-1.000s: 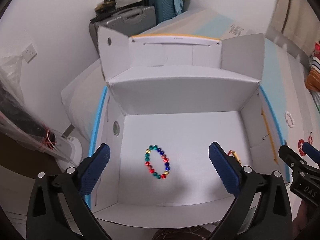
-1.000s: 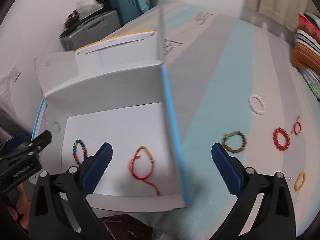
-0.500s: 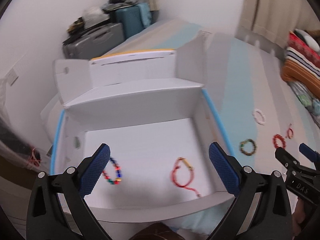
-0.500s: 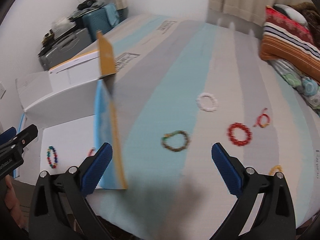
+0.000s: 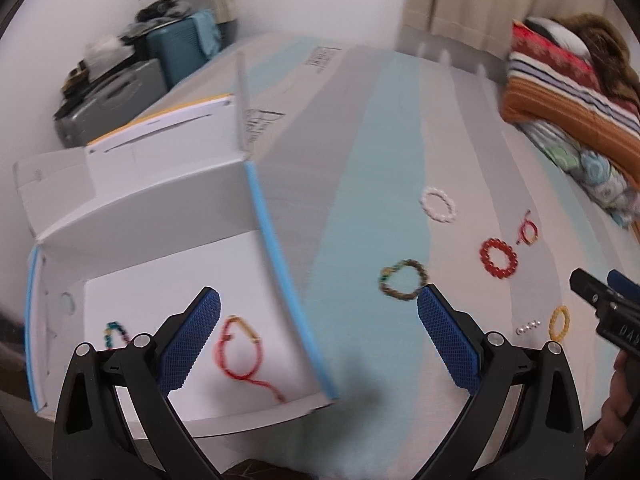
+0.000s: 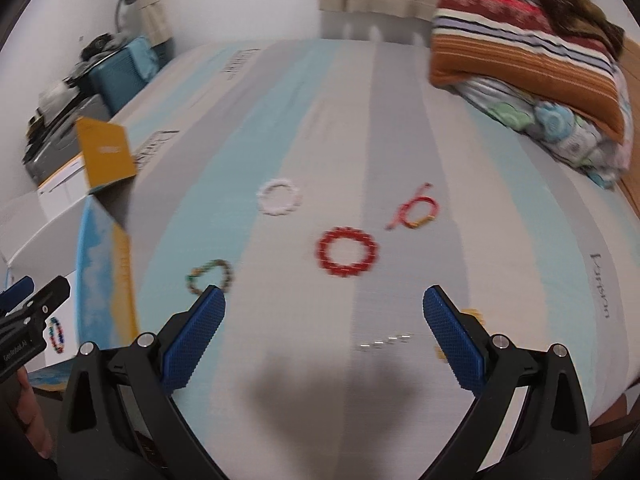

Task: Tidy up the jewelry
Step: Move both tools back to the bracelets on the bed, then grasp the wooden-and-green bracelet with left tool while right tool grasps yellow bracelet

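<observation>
The bed is showing blurred, unreadable print. The white box is holding a red cord bracelet beside the left gripper, gaping empty. The right gripper, also spread empty, is hovering near the red bead bracelet.

Folded blankets, suitcases

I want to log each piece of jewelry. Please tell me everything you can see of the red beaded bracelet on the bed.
The red beaded bracelet is a closed ring of small, glossy red beads, slightly blurred. It lies flat on a grey stripe of the bedcover, apart from the other jewelry: the white bracelet is behind it to the left, the red cord bracelet behind it to the right. Nothing touches it, and no hand-held gripper holds it.
</observation>
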Motion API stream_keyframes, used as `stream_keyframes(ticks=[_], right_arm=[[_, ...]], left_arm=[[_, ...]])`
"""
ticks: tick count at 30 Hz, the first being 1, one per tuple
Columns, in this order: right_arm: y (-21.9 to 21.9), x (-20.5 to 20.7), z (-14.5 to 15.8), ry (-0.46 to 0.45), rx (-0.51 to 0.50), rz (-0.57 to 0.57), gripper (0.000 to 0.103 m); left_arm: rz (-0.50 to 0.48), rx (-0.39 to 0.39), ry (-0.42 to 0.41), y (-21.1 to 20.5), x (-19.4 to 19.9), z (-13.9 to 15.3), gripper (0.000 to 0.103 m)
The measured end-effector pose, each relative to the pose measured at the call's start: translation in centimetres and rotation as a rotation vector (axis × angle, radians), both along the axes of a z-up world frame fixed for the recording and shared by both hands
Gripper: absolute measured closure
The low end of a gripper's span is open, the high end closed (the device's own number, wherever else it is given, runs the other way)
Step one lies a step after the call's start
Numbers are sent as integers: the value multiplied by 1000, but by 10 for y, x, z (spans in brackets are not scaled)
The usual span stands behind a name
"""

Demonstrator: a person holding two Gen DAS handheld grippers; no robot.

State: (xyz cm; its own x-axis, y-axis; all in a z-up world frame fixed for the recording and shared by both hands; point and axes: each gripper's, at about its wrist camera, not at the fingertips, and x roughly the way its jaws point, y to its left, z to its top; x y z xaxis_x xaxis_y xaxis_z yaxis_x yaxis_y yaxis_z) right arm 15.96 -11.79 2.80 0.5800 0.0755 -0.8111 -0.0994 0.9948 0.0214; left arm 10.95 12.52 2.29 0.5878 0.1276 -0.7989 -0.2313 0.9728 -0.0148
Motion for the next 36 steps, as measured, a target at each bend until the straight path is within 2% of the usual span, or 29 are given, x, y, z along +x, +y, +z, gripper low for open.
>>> stream_keyframes(ticks=[7, 10, 12, 15, 18, 21, 25, 31, 36], right_arm=[[-53, 12, -15, 35, -23, -75, 8], [-76, 18, -29, 70, -46, -107, 8], [-90, 22, -40, 96, -65, -120, 8], [-109, 28, -57, 132, -67, -137, 8], [-125, 34, -71, 178, -50, -160, 8], [-135, 41, -82, 206, -38, -169, 8], [-140, 48, -98, 235, -63, -154, 8], [-145, 56, -118, 298, -32, -158, 8], [-149, 61, -130, 346, 15, -165, 11]], left_arm=[[-82, -6, -4, -45, 22, -19, 6], [-131, -1, 0, -66, 35, -36, 6], [-156, 0, 31, -78, 48, -54, 6], [-154, 17, 48, -85, 61, -72, 6], [-150, 29, 35, -87, 68, -84, 6], [-153, -12, 37, -83, 75, -95, 6], [-147, -10, 87, -80, 86, -113, 6], [-139, -28, 134, -72, 102, -133, 6], [-153, -3, 159, -71, 112, -144, 6]])
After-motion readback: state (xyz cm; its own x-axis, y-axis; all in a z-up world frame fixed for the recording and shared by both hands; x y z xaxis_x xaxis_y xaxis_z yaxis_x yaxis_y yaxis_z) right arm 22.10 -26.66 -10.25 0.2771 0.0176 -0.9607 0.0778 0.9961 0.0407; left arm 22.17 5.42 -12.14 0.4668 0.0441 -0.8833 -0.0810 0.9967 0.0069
